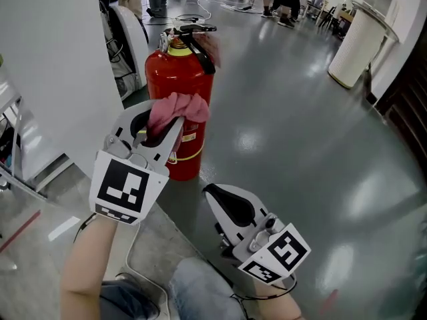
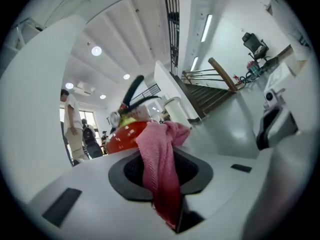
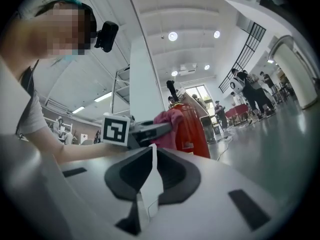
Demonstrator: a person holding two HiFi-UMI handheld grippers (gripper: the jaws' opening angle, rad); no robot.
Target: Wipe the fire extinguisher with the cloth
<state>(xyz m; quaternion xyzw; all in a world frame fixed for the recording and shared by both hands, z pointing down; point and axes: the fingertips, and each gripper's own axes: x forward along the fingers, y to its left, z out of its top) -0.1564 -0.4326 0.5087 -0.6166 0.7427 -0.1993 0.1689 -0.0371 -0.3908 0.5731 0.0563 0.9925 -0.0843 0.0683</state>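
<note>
The left gripper (image 1: 163, 124) pinches the limp pink cloth (image 1: 180, 107) at the red, likely slick fire extinguisher (image 1: 177, 72); right gripper (image 1: 217, 199) closed, empty.

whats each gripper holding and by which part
Left gripper pinches the pink cloth by one end, the rest bunched past its tips. Right gripper: nothing, jaws together.

Glossy red metal extinguisher (image 1: 177, 80), woven pink cloth (image 1: 177, 109), shiny grey floor (image 1: 287, 132).

A glossy grey floor (image 1: 300, 125) ran past a white wall (image 1: 60, 59) toward a pale round column (image 1: 353, 45), with a railed staircase (image 2: 207, 96) and round ceiling lights (image 3: 172, 36) overhead.
</note>
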